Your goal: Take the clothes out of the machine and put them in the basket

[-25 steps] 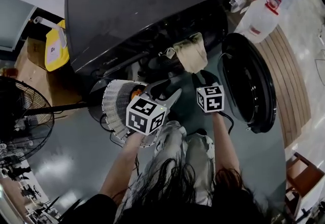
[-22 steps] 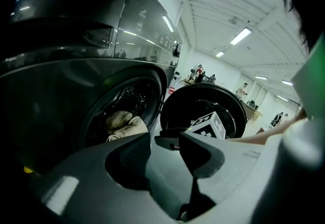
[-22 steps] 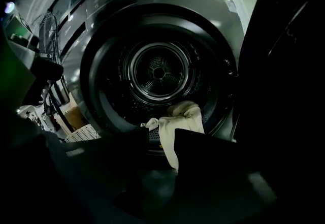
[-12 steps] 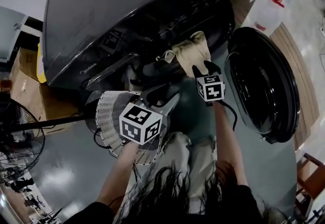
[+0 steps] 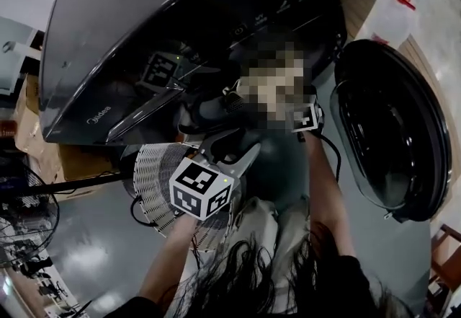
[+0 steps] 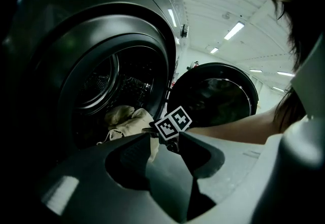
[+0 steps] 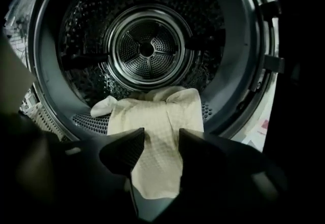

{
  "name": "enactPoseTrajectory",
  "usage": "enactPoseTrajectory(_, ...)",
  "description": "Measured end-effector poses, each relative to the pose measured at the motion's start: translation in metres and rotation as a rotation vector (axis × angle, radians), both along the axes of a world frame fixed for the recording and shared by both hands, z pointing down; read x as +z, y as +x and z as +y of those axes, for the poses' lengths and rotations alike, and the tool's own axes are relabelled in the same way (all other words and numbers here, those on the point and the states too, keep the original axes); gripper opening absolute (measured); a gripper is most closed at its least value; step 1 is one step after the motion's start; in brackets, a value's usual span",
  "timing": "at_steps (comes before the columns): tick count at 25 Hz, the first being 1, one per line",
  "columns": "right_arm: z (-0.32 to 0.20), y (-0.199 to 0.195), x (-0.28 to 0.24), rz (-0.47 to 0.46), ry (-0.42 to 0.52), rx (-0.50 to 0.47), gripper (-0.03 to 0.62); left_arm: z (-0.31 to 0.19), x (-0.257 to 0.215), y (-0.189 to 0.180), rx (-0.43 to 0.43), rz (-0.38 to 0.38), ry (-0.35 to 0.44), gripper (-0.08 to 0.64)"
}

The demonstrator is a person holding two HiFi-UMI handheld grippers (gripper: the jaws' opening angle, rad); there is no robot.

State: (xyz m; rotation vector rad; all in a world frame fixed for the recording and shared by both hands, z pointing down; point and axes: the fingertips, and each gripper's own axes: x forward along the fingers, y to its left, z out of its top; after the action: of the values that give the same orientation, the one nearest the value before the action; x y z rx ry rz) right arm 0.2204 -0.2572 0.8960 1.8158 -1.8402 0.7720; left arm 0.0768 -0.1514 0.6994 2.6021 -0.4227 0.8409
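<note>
Holds the right gripper (image 7: 161, 134) at the drum (image 7: 147, 50) mouth, jaws parted astride a cream cloth (image 7: 152, 116) draped over the lip. Holds the left gripper (image 6: 164, 134) further back, jaws released and empty.

The dark machine (image 5: 180, 14) fills the top of the view, with its round door (image 5: 382, 136) swung open to the right. The right gripper (image 5: 305, 117) is up at the machine's opening on an outstretched bare arm (image 5: 324, 187), and the left gripper (image 5: 232, 149) is lower, jaws apart, overlapping a white slatted basket (image 5: 151, 187) on the glossy floor (image 5: 94, 237). A fan (image 5: 18, 215) and a cardboard box (image 5: 21, 122) stand at the left, and a white jug (image 5: 392, 17) stands beyond the door.
</note>
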Motion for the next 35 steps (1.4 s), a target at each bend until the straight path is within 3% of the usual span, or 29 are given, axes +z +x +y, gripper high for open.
enactPoseTrajectory(3, -0.005, 0.003, 0.004, 0.006, -0.041, 0.032, 0.140, -0.003, 0.005, -0.005, -0.006, -0.009, -0.001, 0.187)
enactPoseTrajectory(5, -0.005, 0.003, 0.003, -0.005, -0.058, 0.029, 0.046, -0.002, 0.005, -0.009, -0.012, -0.018, -0.011, 0.187)
enactPoseTrajectory(6, -0.004, 0.001, 0.000, -0.012, -0.053, 0.016, 0.040, -0.002, 0.005, -0.010, -0.015, -0.023, -0.016, 0.187)
enactPoseTrajectory(15, 0.042, -0.044, -0.070, -0.133, 0.027, -0.070, 0.037, 0.021, -0.020, -0.017, -0.015, -0.092, -0.070, 0.187)
enactPoseTrajectory(23, 0.098, -0.073, -0.150, -0.289, 0.084, -0.009, 0.037, 0.036, -0.059, -0.031, -0.002, -0.145, -0.069, 0.187)
enactPoseTrajectory(30, 0.131, -0.076, -0.232, -0.385, 0.164, 0.008, 0.037, 0.043, -0.077, -0.034, 0.064, -0.248, 0.016, 0.187)
enactPoseTrajectory(35, 0.152, -0.088, -0.286, -0.414, 0.199, -0.029, 0.037, 0.043, -0.084, -0.034, 0.147, -0.346, 0.153, 0.206)
